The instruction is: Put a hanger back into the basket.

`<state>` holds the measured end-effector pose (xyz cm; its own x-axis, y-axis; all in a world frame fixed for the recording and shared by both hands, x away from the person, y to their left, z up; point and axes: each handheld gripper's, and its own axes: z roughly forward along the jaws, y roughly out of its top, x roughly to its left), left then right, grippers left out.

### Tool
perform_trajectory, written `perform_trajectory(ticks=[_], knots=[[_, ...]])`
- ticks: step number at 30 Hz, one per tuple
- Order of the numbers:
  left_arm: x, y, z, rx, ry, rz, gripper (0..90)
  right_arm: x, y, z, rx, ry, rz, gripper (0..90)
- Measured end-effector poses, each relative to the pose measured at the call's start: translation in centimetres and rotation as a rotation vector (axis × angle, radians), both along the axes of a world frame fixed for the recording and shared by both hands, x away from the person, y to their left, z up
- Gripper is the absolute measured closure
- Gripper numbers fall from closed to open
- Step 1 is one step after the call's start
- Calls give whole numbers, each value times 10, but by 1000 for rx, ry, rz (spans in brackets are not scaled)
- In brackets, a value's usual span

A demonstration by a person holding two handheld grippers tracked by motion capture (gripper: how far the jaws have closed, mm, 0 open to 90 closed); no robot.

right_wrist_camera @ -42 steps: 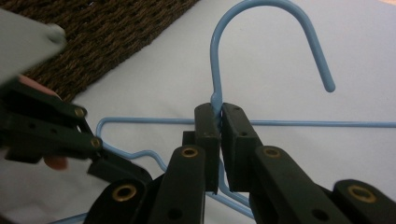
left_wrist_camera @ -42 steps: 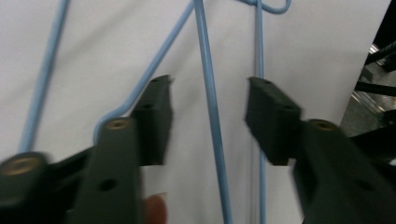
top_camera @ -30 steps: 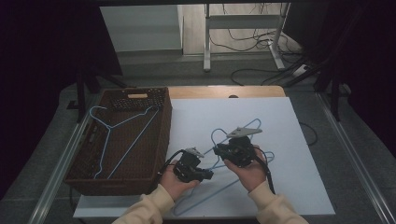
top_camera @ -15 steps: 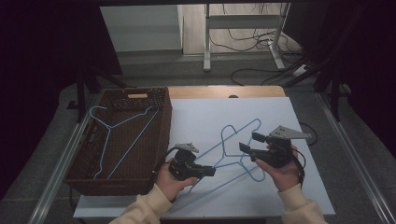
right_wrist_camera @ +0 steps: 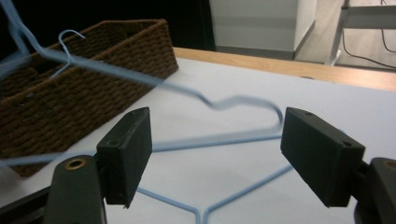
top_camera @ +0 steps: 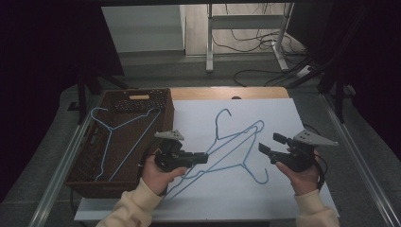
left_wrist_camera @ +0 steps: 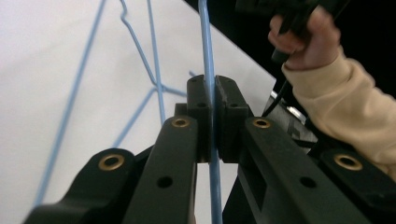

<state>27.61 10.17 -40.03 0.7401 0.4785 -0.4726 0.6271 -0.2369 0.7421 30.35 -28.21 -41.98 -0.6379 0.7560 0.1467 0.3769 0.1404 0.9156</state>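
Observation:
My left gripper (top_camera: 204, 157) points right over the white table and is shut on the wire of a blue hanger (top_camera: 235, 137), which it holds tilted above the table. In the left gripper view the pads (left_wrist_camera: 201, 116) pinch that blue wire (left_wrist_camera: 207, 51). A second blue hanger (top_camera: 255, 174) lies flat beneath it. My right gripper (top_camera: 270, 144) hovers right of the hangers; its jaws have just been opening and nothing is pressed between them. In the right gripper view its pads (right_wrist_camera: 128, 154) stand wide apart, with the raised hanger (right_wrist_camera: 140, 79) blurred beyond them.
A brown wicker basket (top_camera: 80, 182) stands at the table's left with another blue hanger (top_camera: 124, 126) resting across it; its wall (right_wrist_camera: 70, 102) is seen from the right gripper. The white sheet (top_camera: 283, 198) covers the table. A metal stand (top_camera: 246, 33) and cables lie behind.
My right gripper moved right, away from the left one, and its jaws opened. My left gripper rose a little with the hanger in it, lifting one end off the table.

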Motion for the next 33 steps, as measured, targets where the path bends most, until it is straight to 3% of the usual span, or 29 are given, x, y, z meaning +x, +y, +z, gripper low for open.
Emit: perform_trajectory(ticks=[15, 23, 25, 33], knots=[[-4, 68, 36, -55, -80, 63, 859, 8, 0, -17, -59, 63, -7, 241], [-3, 106, 43, -51, -102, 116, 860, 12, 0, -23, -81, 87, -2, 233], [-3, 108, 43, -52, -103, 122, 859, 12, 0, -24, -86, 92, -3, 233], [-2, 145, 42, -77, -115, 200, 860, 13, 1, -27, -108, 105, -6, 234]])
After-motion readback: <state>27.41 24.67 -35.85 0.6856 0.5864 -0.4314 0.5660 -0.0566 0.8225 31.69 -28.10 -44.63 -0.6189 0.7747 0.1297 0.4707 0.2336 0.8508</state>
